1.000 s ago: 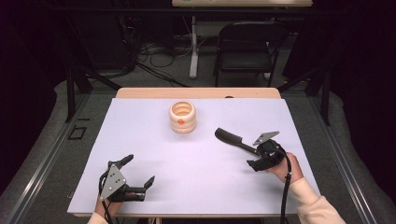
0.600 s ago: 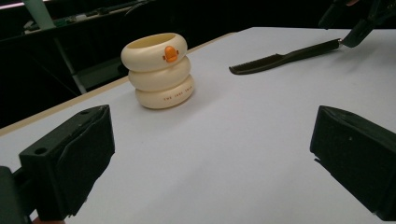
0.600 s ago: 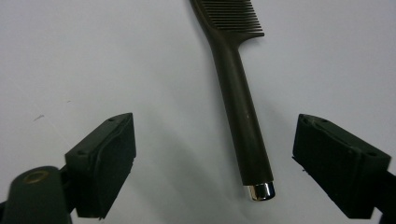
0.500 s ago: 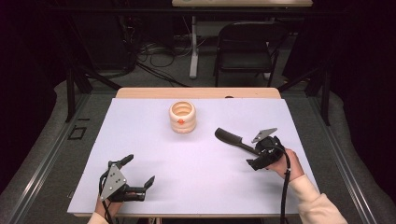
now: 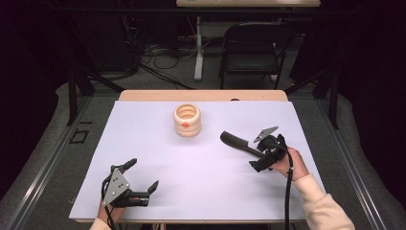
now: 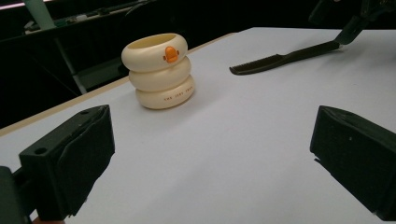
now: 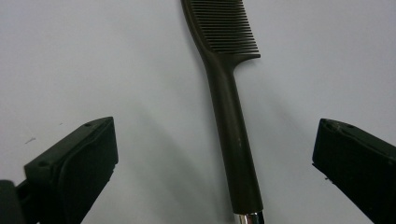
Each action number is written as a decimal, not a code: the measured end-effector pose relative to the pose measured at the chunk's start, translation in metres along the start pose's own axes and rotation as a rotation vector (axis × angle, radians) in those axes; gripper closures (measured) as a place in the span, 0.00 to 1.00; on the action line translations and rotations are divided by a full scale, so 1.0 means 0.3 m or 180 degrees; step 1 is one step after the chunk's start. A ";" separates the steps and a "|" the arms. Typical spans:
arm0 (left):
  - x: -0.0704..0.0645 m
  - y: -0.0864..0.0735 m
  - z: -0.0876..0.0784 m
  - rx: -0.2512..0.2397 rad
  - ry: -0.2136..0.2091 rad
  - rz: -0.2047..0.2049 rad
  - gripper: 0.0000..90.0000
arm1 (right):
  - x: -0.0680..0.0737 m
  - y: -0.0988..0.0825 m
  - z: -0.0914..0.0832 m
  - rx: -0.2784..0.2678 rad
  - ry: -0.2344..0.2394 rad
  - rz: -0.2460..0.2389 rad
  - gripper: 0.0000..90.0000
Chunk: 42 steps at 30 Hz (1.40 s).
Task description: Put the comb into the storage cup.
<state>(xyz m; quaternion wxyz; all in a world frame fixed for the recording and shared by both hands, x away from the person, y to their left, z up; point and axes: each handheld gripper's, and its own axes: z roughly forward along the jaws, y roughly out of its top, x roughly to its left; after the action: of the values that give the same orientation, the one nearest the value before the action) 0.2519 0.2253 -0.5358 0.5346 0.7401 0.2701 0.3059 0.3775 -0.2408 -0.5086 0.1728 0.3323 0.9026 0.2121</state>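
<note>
Right claw [image 5: 261,160] stands spread wide, its jaws having just been opening; the dark comb [image 7: 232,119] lies flat on the white worktop [image 5: 206,191] between them, untouched, toothed end toward 10 o'clock in the high view. Left claw [image 5: 141,181], at 7 o'clock, spread and empty. Cream ringed holder [image 5: 187,120] stands at 12 o'clock.

A small line of dark print runs across the lowest ring of the cream holder [image 6: 158,72], too fine to read.
</note>
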 end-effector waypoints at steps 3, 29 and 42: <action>0.000 0.000 0.000 -0.0001 -0.0001 0.0001 0.00 | -0.001 0.011 0.009 0.0005 0.0004 -0.0059 0.00; 0.001 -0.001 0.000 -0.0003 -0.0010 -0.0002 0.00 | -0.007 0.080 0.067 0.0247 0.0001 -0.0152 0.00; 0.000 0.000 0.000 -0.0007 -0.0013 0.0002 0.00 | -0.014 0.117 0.089 0.0387 0.0017 -0.0351 0.32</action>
<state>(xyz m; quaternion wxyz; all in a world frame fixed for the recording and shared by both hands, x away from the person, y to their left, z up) 0.2519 0.2253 -0.5358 0.5359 0.7402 0.2684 0.3048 0.4111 -0.2123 -0.5131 0.1613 0.2914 0.9312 0.1479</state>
